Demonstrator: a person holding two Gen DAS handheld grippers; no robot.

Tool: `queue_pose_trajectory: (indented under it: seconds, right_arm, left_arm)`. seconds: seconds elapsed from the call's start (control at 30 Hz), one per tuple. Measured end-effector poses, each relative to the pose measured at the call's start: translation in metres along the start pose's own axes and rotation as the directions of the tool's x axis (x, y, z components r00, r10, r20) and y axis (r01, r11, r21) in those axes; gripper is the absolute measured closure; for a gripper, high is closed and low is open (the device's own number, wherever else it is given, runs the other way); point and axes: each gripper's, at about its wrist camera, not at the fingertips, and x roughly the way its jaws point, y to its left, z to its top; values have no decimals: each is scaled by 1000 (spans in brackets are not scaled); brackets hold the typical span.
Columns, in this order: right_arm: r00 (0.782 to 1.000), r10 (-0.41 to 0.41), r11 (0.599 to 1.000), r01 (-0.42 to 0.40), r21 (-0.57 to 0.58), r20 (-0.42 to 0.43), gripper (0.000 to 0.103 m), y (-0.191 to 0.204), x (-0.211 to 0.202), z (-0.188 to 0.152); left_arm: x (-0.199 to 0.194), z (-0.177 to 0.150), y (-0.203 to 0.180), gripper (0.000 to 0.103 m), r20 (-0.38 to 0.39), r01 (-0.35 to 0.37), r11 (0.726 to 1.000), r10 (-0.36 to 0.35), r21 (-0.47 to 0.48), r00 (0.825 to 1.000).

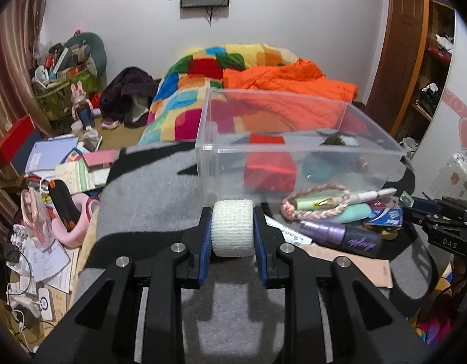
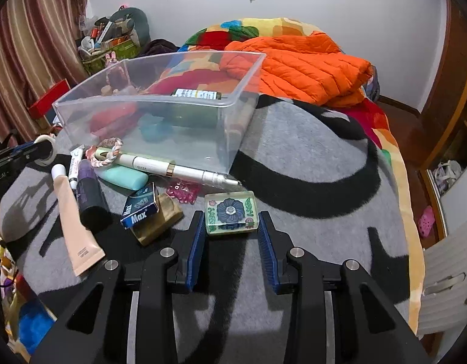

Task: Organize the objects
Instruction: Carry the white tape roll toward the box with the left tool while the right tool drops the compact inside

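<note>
On the grey-and-black blanket, just in front of the clear plastic bin, my left gripper had its blue pads pressed against both sides of a white gauze roll. My right gripper sat with its pads narrowed around a clear resin block with a blue flower; the left pad looked to be touching, the right one I could not tell (a thin gap may have shown there). Clutter crowded the block's left: a blue Max staples box on a brown pouch, a pink bead piece, a dark purple bottle, a peach tube, a mint case, a white pen and a braided bracelet against the bin's front wall. Inside the bin lay a red box and a green bottle.
</note>
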Motion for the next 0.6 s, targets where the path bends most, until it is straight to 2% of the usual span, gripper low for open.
queue_pose_trajectory:
  seconds: [0.33, 0.6]
  right_arm:
    - [991, 11, 1000, -14, 25, 134, 71, 0, -44, 28]
    - [974, 39, 999, -46, 26, 223, 71, 15, -57, 65]
  left_arm:
    - [-30, 30, -8, 78, 102, 22, 1000, -21, -2, 995]
    - [-28, 58, -13, 78, 137, 39, 999, -38, -4, 990]
